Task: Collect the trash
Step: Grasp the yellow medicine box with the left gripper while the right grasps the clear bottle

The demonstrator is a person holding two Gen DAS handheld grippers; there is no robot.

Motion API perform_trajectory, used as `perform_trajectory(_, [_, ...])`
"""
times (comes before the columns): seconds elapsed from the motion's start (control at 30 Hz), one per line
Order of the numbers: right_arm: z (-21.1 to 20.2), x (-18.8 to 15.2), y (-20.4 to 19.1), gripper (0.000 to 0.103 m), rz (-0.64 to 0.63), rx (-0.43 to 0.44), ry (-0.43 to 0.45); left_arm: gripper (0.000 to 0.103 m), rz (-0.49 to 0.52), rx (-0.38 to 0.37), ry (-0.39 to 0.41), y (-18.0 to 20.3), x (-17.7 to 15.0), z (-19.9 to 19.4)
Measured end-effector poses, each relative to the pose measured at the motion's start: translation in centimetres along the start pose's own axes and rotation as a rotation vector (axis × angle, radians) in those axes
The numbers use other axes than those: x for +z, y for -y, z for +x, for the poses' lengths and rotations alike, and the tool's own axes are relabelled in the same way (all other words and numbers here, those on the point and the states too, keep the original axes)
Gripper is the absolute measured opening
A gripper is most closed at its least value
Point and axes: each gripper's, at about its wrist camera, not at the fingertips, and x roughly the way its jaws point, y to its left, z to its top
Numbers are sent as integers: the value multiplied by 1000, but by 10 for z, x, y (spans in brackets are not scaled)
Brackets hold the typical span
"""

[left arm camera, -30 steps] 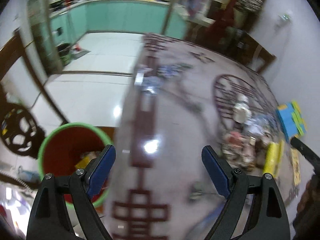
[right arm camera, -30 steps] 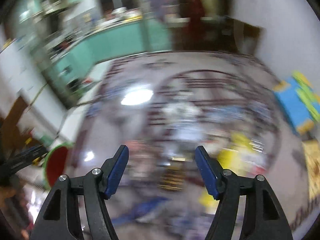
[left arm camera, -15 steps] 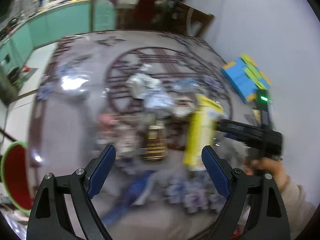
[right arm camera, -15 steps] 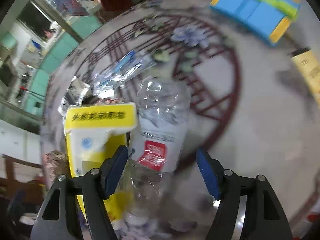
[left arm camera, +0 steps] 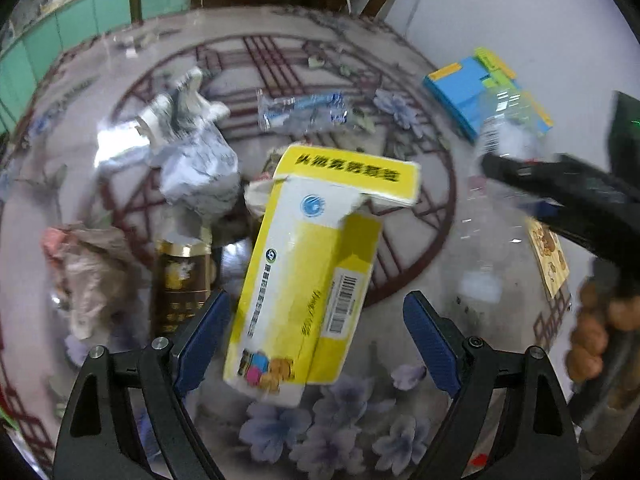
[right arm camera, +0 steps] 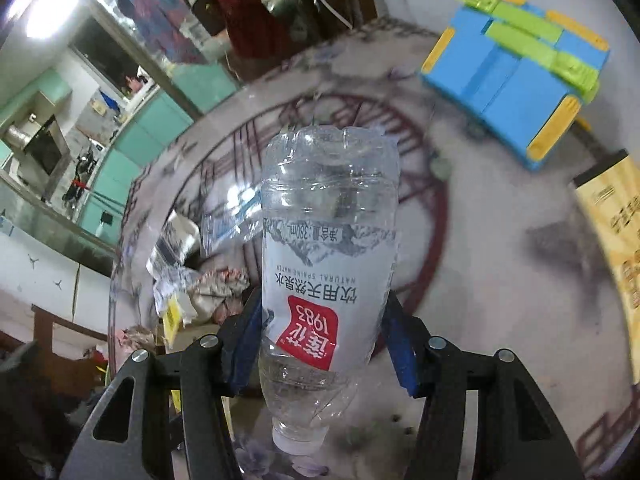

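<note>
Patterned table (left arm camera: 420, 264), blurred bottle (left arm camera: 500, 128), carton (left arm camera: 304, 280)

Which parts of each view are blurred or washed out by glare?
Left wrist view: the yellow box is sharp, the right gripper and clear bottle smear, glare whitens the tabletop. Right wrist view: the bottle's label reads crisply, table edges blur.

Perhaps teal cabinets (left arm camera: 80, 20), white wall (left arm camera: 520, 12)

carton (left arm camera: 304, 276) between left tongs (left arm camera: 316, 336) | can (left arm camera: 182, 280) left | wrapper (left arm camera: 302, 110) behind
</note>
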Motion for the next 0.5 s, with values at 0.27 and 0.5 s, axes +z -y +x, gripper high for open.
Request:
perform_trajectory(0.27, [-19,1,9,55,0,33,18,42,-25,-9,-34,-2,-2,8])
perform_trajectory(0.5, [-41,1,-32,55,-125,45,82,42,-48,12,94,-3,0,-50])
